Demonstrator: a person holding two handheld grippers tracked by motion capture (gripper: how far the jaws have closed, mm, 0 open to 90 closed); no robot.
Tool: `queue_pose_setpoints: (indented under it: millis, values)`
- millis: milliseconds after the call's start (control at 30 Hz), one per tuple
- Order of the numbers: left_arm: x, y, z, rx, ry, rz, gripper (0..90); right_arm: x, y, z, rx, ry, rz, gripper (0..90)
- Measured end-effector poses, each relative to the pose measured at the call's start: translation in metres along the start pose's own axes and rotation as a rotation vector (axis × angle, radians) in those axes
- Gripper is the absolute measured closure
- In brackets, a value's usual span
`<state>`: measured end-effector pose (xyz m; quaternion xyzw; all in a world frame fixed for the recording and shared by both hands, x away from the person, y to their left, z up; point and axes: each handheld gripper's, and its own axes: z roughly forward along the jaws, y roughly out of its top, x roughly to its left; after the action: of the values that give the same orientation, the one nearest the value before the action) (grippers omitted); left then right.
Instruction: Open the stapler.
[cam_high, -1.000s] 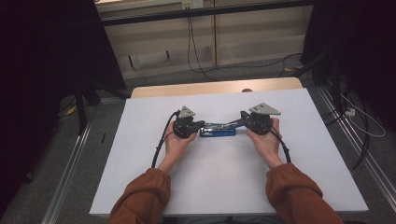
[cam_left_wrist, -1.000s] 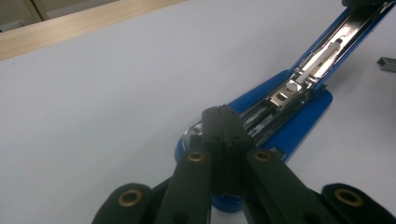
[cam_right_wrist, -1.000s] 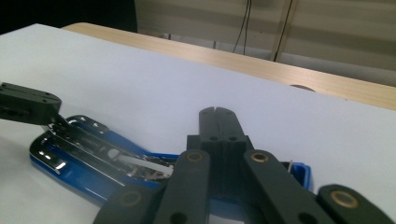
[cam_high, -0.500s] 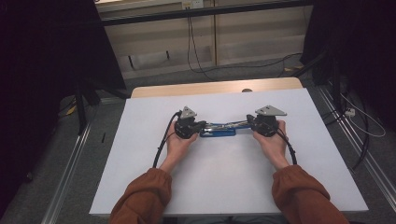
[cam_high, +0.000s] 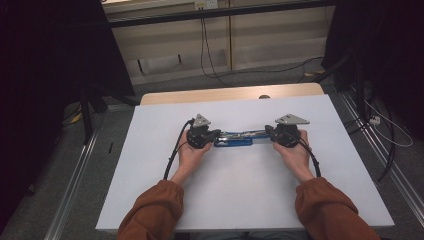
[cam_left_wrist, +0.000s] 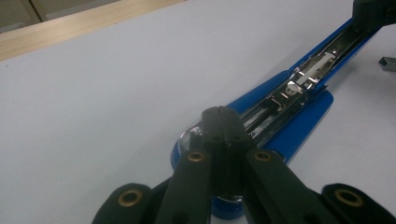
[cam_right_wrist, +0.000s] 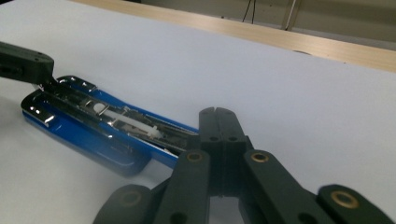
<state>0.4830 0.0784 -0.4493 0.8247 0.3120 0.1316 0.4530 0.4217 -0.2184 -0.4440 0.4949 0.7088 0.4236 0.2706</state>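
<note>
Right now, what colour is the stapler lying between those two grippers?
The stapler is bright blue with shiny metal inside, clearest in the right gripper view.

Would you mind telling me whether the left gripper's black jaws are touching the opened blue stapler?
Touching. The left gripper view shows the left gripper, jaws closed together, resting on the blue stapler at its rounded end, no gap visible.

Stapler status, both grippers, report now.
Left gripper shut, jaws at one end of the opened blue stapler. Right gripper shut at the other end. Small staple strip lies beside it on the white table.
</note>
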Motion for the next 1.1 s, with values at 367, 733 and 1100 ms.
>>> queue_pose_setpoints:
  millis: [367, 733, 1100]
  values:
    - [-0.001, 0.002, -0.002, -0.019, 0.003, 0.005, 90.0, -0.001, -0.003, 0.000, 0.003, 0.006, -0.012, 90.0]
    - [-0.001, 0.004, -0.005, -0.041, -0.009, -0.007, 89.8, -0.002, -0.004, 0.000, 0.000, 0.018, -0.019, 90.0]
    - [0.003, 0.008, -0.015, -0.099, -0.003, -0.045, 71.0, -0.004, 0.000, -0.005, -0.046, 0.050, 0.013, 78.8]
